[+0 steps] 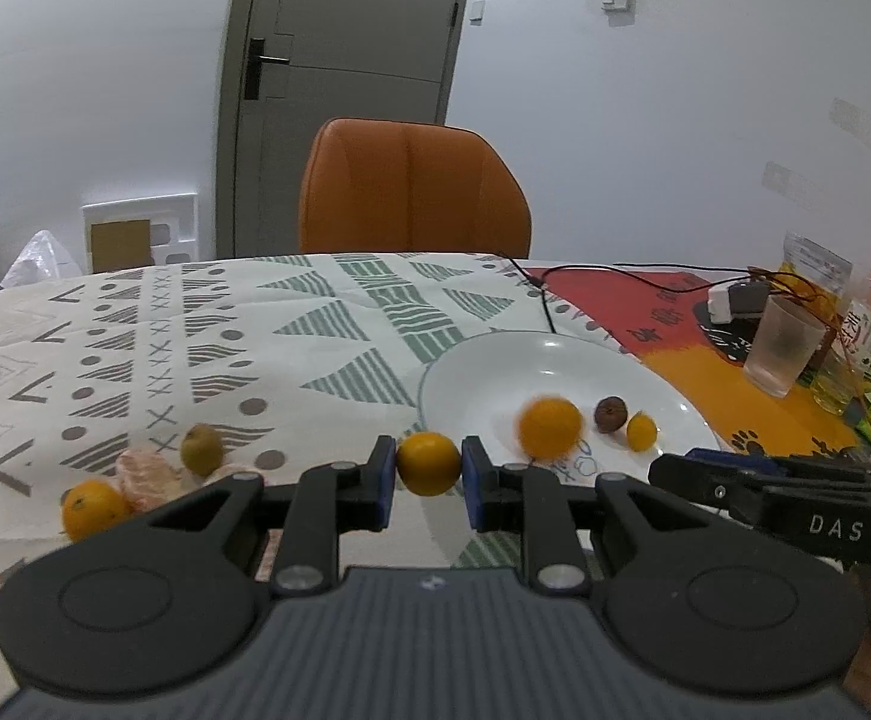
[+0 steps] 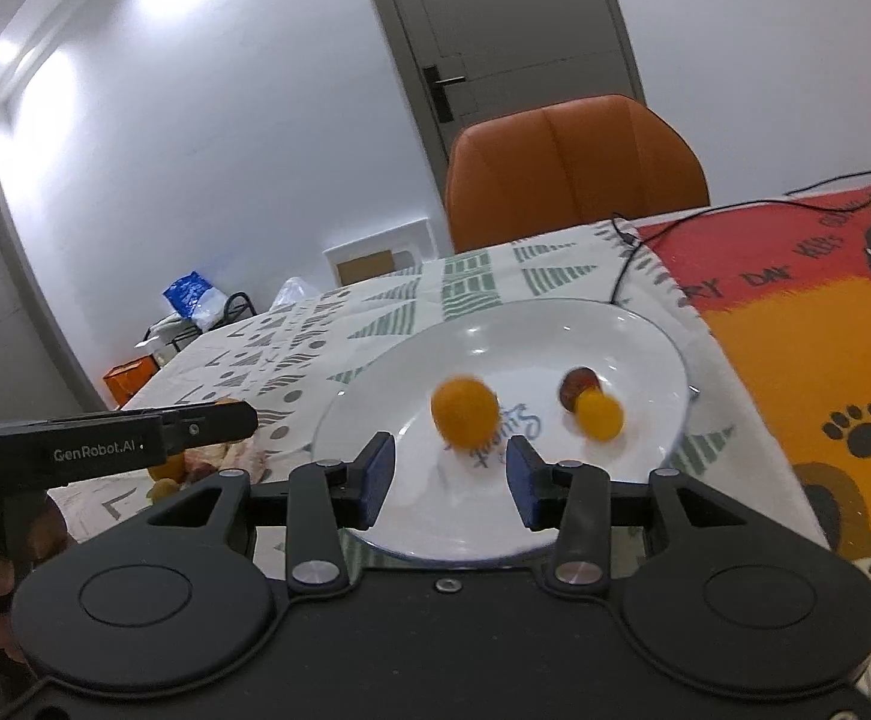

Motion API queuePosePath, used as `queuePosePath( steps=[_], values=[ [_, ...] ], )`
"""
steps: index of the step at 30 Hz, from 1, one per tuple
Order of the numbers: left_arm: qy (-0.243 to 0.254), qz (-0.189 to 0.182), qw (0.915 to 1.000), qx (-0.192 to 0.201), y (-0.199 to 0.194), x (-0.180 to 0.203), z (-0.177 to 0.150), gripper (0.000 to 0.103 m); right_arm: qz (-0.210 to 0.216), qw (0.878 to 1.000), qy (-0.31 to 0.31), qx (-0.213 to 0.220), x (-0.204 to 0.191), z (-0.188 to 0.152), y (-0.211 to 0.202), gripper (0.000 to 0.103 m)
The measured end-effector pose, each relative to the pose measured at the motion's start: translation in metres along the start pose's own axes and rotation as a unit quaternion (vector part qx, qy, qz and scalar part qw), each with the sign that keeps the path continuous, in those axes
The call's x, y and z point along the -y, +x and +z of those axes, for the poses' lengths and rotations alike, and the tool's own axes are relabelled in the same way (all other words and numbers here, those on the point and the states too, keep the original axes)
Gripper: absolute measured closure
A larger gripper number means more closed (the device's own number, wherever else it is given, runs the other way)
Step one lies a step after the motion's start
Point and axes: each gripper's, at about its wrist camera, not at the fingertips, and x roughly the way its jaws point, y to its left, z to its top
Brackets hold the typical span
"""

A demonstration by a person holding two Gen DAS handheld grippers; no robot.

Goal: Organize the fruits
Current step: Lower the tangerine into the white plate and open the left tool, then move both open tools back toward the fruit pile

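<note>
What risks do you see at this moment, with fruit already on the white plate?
1. The blurred orange on the white plate seems to be rolling; it may hit the small yellow fruit or leave the plate.
2. The left gripper holds a small orange only at its sides; it might slip.

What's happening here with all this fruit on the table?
A person is moving fruit onto a round white plate using two handheld grippers. The left gripper is shut on a small orange citrus fruit beside the plate. The right gripper is open above the plate, where a blurred orange fruit, a dark brown fruit and a small yellow fruit lie. More fruit waits on the patterned tablecloth.
</note>
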Motion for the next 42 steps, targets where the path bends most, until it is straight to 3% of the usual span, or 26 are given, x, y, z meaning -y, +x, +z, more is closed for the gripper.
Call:
queuePosePath(
  steps=[16,21,26,29,42],
  values=[
    [0.021,-0.03,0.9993,-0.009,0.022,0.033,0.008,0.08,-0.012,1.0,0.01,0.006,0.016,0.0,-0.016,0.06],
    [0.012,-0.007,0.9998,-0.017,0.021,0.03,0.009,0.068,-0.007,1.0,0.013,0.004,0.017,0.0,-0.015,0.058],
    [0.0,0.018,0.9998,-0.005,0.013,0.019,0.009,0.041,-0.001,1.0,0.015,0.002,0.015,-0.001,-0.01,0.054],
    [-0.007,0.023,0.9997,0.0,0.007,0.012,0.009,0.032,0.002,1.0,0.012,0.003,0.01,-0.001,-0.009,0.05],
    [-0.028,0.052,0.9982,0.013,-0.025,-0.019,0.005,0.022,0.027,1.0,-0.002,0.005,-0.016,-0.001,-0.01,0.021]
  ],
)
